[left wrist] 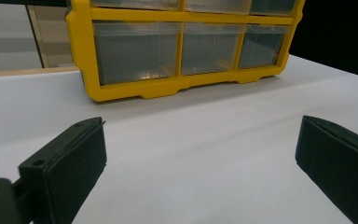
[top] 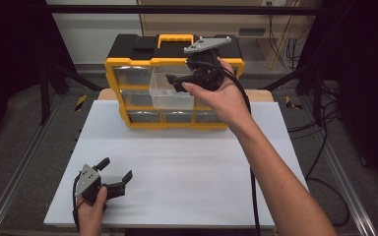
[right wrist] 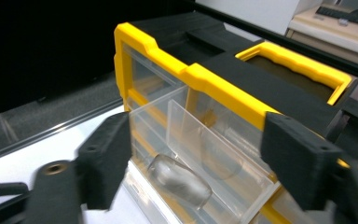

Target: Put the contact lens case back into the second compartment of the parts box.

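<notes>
A yellow and black drawer cabinet (top: pixel 112 83) with a yellow handle stands at the far side of the white table (top: pixel 187 167). One clear drawer (top: pixel 170 93) in its upper row is pulled out. A small clear rounded object (right wrist: pixel 179 179) lies inside the clear drawer (right wrist: pixel 223 154). My right gripper (top: pixel 174 82) hovers over that drawer, open, with nothing pressed between its pads (right wrist: pixel 107 154). My left gripper (top: pixel 115 169) rests near the table's front left corner, open and empty. In the left gripper view its jaws stand wide apart and face the cabinet's bottom drawers (left wrist: pixel 135 51).
The white tabletop (left wrist: pixel 214 130) stretches between the left gripper and the cabinet. Metal frame rails (top: pixel 10 182) run along both sides of the table, and cables (top: pixel 325 147) trail on the floor at the right.
</notes>
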Motion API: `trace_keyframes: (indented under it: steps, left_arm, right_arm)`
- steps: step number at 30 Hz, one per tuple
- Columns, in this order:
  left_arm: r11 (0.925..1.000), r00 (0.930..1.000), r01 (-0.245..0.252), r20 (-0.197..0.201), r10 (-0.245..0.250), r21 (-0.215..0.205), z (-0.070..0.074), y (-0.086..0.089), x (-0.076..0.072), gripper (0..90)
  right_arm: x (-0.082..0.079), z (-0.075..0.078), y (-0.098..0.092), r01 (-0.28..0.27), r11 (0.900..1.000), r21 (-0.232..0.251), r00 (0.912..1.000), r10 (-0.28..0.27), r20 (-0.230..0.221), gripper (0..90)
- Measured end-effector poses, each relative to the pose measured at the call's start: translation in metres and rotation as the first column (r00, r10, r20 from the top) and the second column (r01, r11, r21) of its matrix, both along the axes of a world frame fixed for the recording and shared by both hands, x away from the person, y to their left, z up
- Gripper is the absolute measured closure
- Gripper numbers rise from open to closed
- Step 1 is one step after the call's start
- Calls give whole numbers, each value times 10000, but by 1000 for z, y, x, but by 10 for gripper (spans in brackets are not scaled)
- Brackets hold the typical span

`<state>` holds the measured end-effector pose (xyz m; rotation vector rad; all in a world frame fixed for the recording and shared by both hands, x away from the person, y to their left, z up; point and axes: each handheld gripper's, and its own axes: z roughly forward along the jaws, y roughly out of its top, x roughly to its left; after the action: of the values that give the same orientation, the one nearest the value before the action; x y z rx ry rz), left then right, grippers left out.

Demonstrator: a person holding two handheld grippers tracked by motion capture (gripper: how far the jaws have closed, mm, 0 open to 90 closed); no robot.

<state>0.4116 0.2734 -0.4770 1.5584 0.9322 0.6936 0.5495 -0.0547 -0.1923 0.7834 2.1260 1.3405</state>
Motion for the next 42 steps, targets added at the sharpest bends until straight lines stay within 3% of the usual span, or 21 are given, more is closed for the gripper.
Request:
trace_keyframes:
  steps: [7,10,18,28,35,42]
  left_arm:
    - [10000,10000,-51,3,51,-7,0,1,0,16]
    - [10000,10000,-64,18,64,17,-1,-1,1,16]
    - [9997,9999,33,96,-35,234,0,-6,2,16]
    - [9996,9998,64,175,-68,257,2,-7,0,16]
    - [9998,9999,17,156,-20,192,1,-4,1,15]
    - [9998,9999,-21,160,17,202,2,-3,-1,16]
  right_arm:
    - [-9,-7,4,248,9995,197,9975,-260,659,91]
    - [-13,-14,4,368,9986,378,9961,-397,794,86]
    - [-25,-29,-6,19,9965,838,9967,-86,801,55]
    - [-32,-50,-24,36,9945,1048,9947,-143,1019,47]
    - [-36,-65,-52,252,9903,1368,9946,-386,963,47]
    - [-43,-82,-95,767,9830,1669,9927,-908,789,48]
